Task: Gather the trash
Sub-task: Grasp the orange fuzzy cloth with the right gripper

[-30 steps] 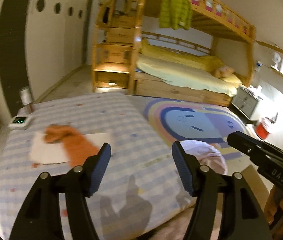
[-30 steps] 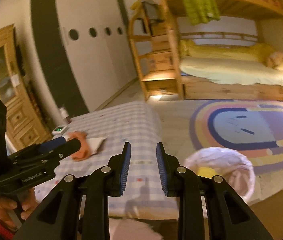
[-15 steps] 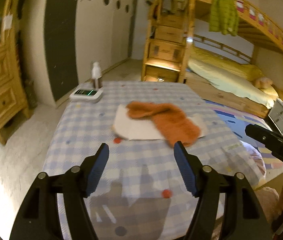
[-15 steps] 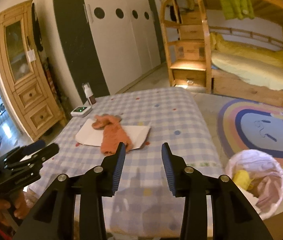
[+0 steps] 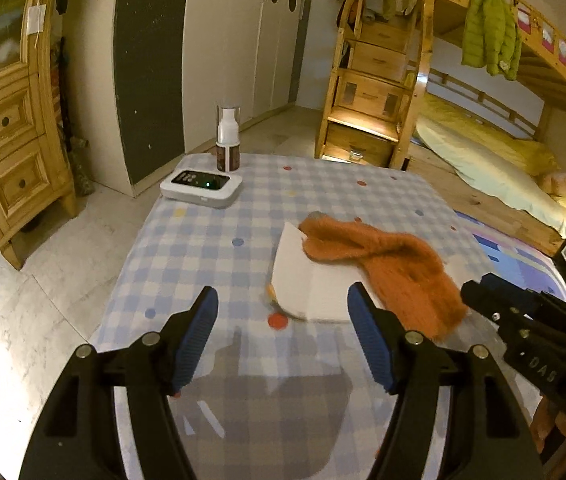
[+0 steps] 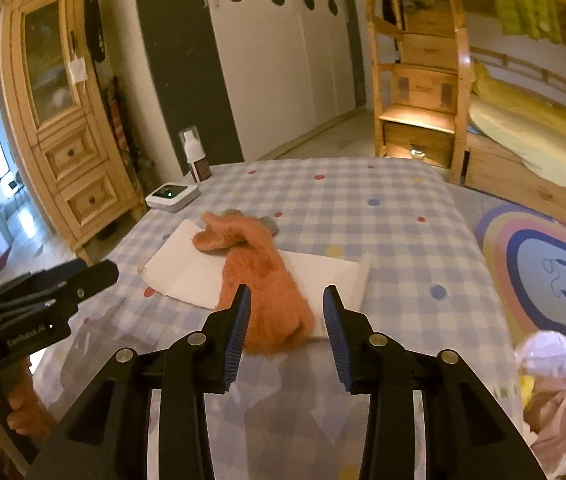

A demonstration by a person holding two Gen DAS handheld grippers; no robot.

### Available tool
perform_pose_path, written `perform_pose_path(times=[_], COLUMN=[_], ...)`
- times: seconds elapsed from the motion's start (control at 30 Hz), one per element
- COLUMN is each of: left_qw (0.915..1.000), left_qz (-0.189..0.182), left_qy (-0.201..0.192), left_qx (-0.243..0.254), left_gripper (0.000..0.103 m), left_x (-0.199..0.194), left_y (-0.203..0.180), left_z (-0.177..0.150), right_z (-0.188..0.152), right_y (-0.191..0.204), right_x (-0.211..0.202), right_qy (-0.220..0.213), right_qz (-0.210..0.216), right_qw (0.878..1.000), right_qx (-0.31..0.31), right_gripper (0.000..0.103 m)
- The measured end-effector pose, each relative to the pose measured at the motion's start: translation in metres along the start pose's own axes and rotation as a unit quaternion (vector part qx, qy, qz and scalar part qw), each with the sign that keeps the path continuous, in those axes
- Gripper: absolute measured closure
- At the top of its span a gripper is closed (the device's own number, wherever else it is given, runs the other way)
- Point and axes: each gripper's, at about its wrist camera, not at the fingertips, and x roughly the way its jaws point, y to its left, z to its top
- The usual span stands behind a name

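Note:
A fuzzy orange cloth [image 5: 387, 264] [image 6: 259, 280] lies across a white paper sheet [image 5: 307, 284] [image 6: 187, 272] on the blue checked table [image 5: 211, 240] [image 6: 403, 232]. My left gripper [image 5: 283, 336] is open and empty, just short of the paper's near edge. My right gripper [image 6: 285, 332] is open and empty, with the cloth's near end between its fingertips in view. A trash bin with a white liner [image 6: 555, 384] holds yellow scraps on the floor at the right.
A white device with a green light [image 5: 201, 186] [image 6: 171, 196] and a spray bottle [image 5: 227, 140] [image 6: 197, 158] stand at the table's far left corner. A wooden cabinet [image 6: 63, 120] stands to the left, a bunk bed [image 5: 483, 120] to the right, and a rainbow rug [image 6: 555, 264] lies on the floor.
Both grippers swung left from the bin and rug toward the table and closed in on the cloth and paper. The right gripper opened wider.

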Motion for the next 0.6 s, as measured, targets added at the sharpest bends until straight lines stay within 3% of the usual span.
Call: perform_pose_path(times=[0.3, 0.4, 0.6], left_qw=[0.9998, 0.9997, 0.9996], left_qz=[0.014, 0.019, 0.021], left_qy=[0.011, 0.013, 0.017], left_qx=[-0.001, -0.001, -0.005], left_gripper=[0.038, 0.038, 0.038], left_x=[0.008, 0.008, 0.007], left_y=[0.005, 0.007, 0.007], left_z=[-0.005, -0.008, -0.01], right_z=[0.01, 0.006, 0.002], right_y=[-0.002, -0.002, -0.001], right_x=[0.04, 0.032, 0.0], right_qy=[0.074, 0.056, -0.012], right_qz=[0.011, 0.014, -0.004], right_qw=[0.997, 0.998, 1.0], right_qx=[0.0, -0.003, -0.014], right_gripper=[0.065, 0.087, 0.089])
